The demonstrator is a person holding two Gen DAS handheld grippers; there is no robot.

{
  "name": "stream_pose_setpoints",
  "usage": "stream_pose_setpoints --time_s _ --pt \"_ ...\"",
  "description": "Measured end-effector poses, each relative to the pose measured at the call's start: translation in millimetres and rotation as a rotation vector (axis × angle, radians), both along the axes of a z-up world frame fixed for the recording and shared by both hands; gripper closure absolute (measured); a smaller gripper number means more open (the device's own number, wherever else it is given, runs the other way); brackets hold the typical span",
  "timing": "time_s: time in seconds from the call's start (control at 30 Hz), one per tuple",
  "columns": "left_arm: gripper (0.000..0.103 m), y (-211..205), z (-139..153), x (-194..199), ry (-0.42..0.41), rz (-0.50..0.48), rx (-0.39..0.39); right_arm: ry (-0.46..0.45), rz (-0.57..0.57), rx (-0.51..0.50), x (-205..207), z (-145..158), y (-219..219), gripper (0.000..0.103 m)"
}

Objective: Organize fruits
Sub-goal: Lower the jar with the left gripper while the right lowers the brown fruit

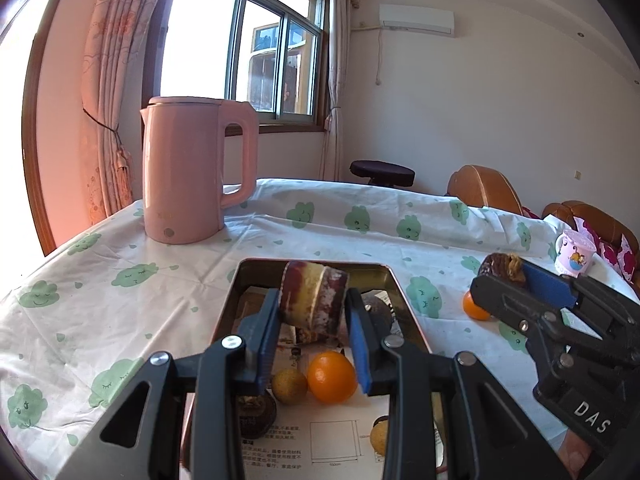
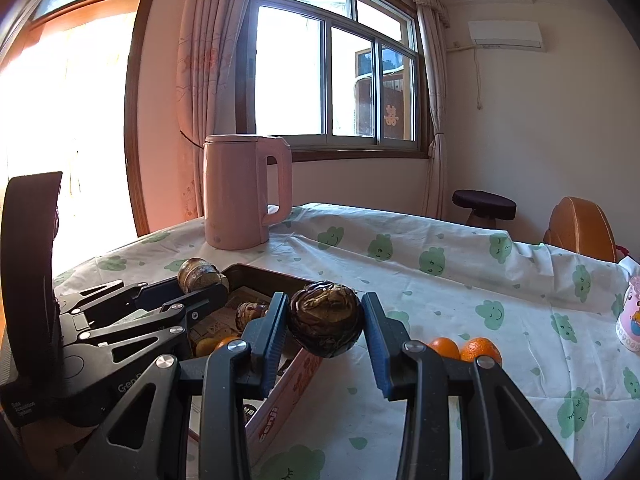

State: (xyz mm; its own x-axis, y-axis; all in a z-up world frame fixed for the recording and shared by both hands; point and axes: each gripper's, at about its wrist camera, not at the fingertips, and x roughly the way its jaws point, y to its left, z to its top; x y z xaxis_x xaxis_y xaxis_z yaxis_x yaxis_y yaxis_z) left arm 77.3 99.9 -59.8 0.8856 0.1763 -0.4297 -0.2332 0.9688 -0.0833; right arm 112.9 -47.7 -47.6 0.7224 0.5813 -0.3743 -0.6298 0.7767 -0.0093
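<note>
I'm holding a piece in each claw. My left gripper [image 1: 312,320] is clamped on a purple-and-yellow cut chunk [image 1: 312,300], hanging over the metal tray [image 1: 404,304]. My right gripper [image 2: 326,330] is pinching a dark wrinkled round fruit [image 2: 325,317] just beyond the tray's near edge, over the tablecloth [image 2: 460,280].

What I'm worrying about: the round one is sitting only between the pad tips, so a tilt could be rolling it out onto the cloth. If I'm letting the chunk go from this height, it could be landing on the orange [image 1: 332,377] and small brown fruit [image 1: 289,386] below and knocking them about. Two oranges [image 2: 464,349] are waiting outside the tray, close to my right claw's path.
</note>
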Motion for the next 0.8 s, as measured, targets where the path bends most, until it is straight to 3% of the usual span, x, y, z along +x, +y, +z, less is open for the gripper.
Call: stream_pose_setpoints --time_s 0.8 --pt "0.07 41 -9 8 0.082 0.075 -0.016 0.054 0.074 -0.078 4 -20 48 0.063"
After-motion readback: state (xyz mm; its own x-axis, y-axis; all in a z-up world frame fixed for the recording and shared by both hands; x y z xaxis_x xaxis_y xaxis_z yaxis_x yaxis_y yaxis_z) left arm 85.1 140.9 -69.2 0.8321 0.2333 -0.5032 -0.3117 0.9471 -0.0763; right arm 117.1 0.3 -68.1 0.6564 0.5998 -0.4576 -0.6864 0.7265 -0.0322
